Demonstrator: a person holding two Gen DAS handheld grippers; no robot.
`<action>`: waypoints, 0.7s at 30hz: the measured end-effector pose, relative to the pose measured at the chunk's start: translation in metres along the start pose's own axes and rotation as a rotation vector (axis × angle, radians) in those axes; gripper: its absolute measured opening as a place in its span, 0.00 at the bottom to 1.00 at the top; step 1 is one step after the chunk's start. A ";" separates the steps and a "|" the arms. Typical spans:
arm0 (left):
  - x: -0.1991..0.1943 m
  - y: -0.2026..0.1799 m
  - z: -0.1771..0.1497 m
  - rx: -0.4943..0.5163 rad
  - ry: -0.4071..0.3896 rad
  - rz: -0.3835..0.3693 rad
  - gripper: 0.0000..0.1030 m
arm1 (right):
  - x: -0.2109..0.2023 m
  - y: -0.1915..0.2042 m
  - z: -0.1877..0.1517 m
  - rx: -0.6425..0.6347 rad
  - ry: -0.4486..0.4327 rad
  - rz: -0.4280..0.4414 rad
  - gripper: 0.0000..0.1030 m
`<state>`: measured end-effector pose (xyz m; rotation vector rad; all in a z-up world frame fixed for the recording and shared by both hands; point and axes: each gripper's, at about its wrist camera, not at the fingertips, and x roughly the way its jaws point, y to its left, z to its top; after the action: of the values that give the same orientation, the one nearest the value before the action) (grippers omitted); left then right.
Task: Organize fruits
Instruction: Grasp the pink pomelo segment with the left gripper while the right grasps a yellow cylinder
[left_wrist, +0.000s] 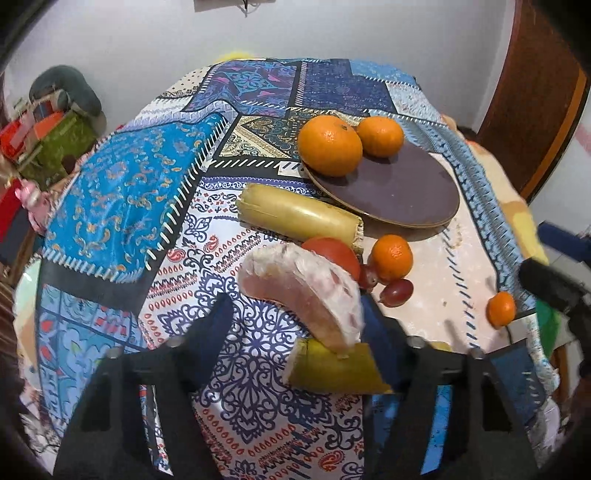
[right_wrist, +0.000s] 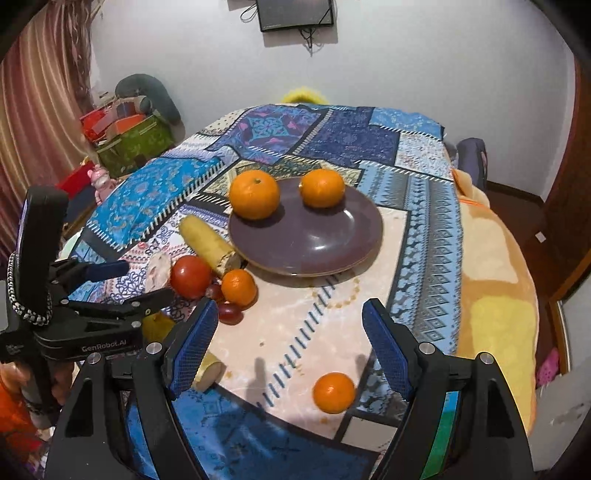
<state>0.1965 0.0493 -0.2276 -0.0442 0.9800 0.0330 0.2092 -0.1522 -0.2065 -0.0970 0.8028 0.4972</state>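
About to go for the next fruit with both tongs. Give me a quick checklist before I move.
1. Plate has room: ok; the plate holds only two oranges, on its far side.
2. Right tongs open: ok.
3. Small orange reachable: ok; it lies alone on the cloth, in line with the right tongs.
4. Left tongs gripping the pomelo segment: not ok; a gap shows on one side.
5. Pomelo segment clear of the banana piece: cannot tell; their ends overlap in view.
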 end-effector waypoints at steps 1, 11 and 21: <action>-0.001 0.002 -0.001 -0.004 0.001 -0.003 0.45 | 0.003 0.004 0.000 -0.008 0.007 0.009 0.76; -0.021 0.040 -0.017 -0.067 -0.030 -0.015 0.31 | 0.029 0.046 -0.006 -0.107 0.085 0.108 0.76; -0.042 0.073 -0.055 -0.072 -0.005 -0.032 0.22 | 0.066 0.086 -0.015 -0.216 0.210 0.169 0.74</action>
<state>0.1239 0.1185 -0.2255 -0.1262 0.9728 0.0390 0.1980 -0.0544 -0.2553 -0.2859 0.9655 0.7422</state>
